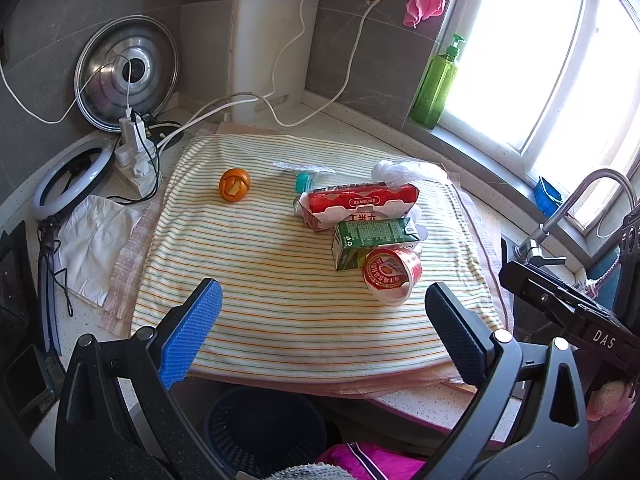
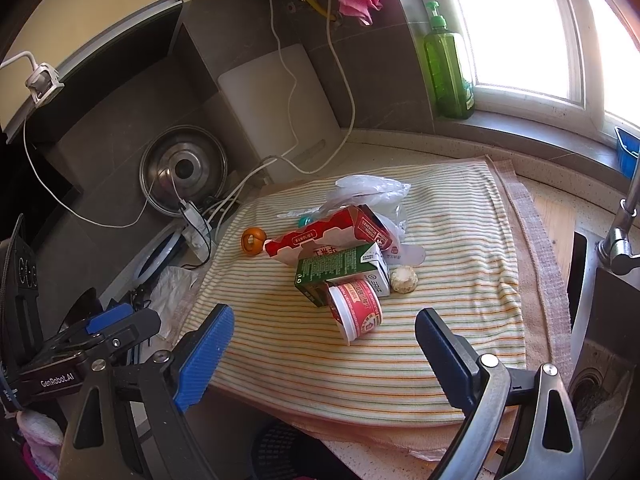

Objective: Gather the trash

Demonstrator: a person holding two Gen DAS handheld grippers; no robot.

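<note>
Both grippers, left point(image 1: 322, 322) and right point(image 2: 324, 344), jaws apart and empty, just short of tipped paper cup point(image 2: 354, 310) on striped cloth point(image 2: 460, 340) against green carton point(image 2: 340, 270); likely light, crushable, best pinched gently across rim.

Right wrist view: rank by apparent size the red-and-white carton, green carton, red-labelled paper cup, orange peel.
1. Red-and-white carton, largest.
2. Green carton and red-labelled paper cup: too alike to rank; the cup lies nearer the camera, hiding part of the carton.
3. Orange peel, smallest, also farthest.
</note>
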